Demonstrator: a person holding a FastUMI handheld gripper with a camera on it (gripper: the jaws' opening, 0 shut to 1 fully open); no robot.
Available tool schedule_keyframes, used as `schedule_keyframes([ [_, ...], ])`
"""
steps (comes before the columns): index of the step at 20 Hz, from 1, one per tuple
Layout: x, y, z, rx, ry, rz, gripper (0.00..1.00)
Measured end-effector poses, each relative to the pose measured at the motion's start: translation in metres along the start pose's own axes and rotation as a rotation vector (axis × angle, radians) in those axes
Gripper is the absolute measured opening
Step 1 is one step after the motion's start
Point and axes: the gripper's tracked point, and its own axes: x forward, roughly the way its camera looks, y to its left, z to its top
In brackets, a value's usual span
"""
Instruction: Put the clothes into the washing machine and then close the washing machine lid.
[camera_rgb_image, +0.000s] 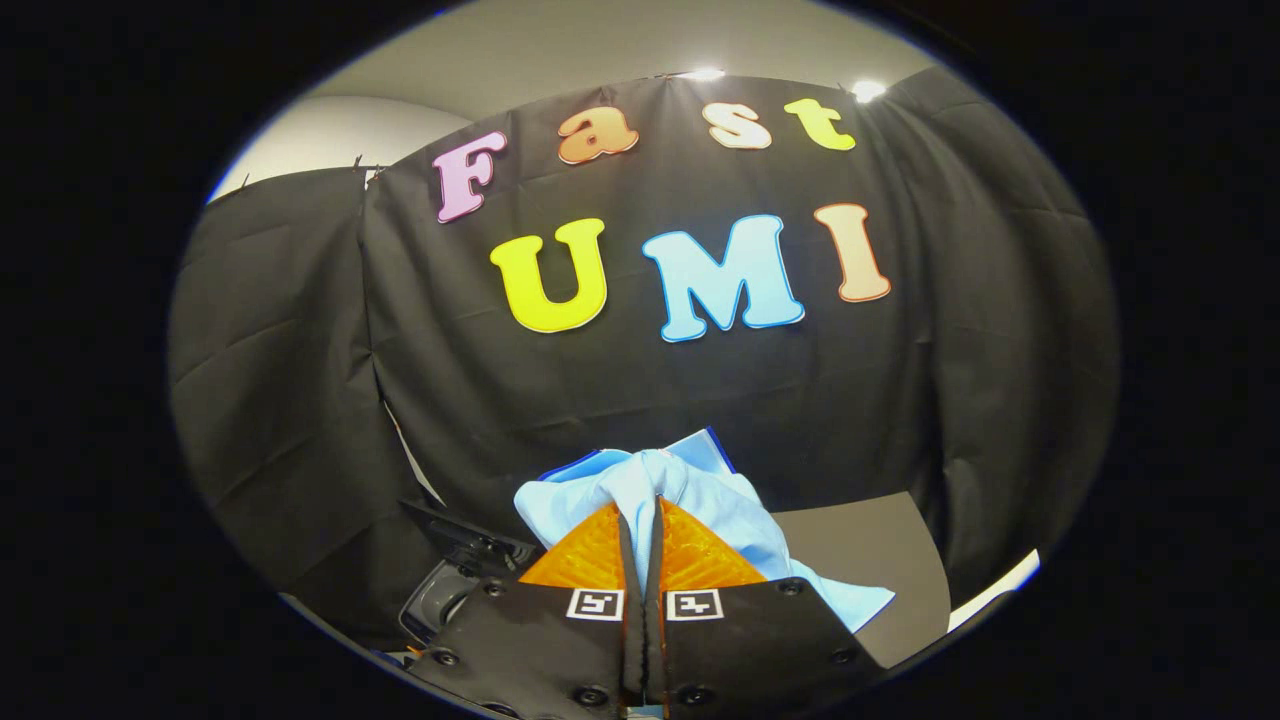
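Gripper view: claw (640, 515) pinching cloth (700, 490).

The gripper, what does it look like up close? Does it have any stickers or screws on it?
The gripper has two wedge-shaped fingers with a bumpy, criss-cross texture. Behind them sit two flat dark plates held by round screws. Each plate carries a small square black-and-white marker, like a tiny puzzle sticker.

Your gripper (640, 515) has two wedge-shaped fingers with ribbed pads, black plates fastened by round screws, and a square black-and-white marker on each.
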Motion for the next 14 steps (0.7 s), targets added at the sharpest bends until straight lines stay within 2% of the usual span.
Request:
schedule_keyframes([
  [6,-0.002,0.056,0.007,-0.003,-0.022,-0.006,0.02],
  [14,0.005,0.148,0.001,-0.012,-0.013,0.072,0.02],
])
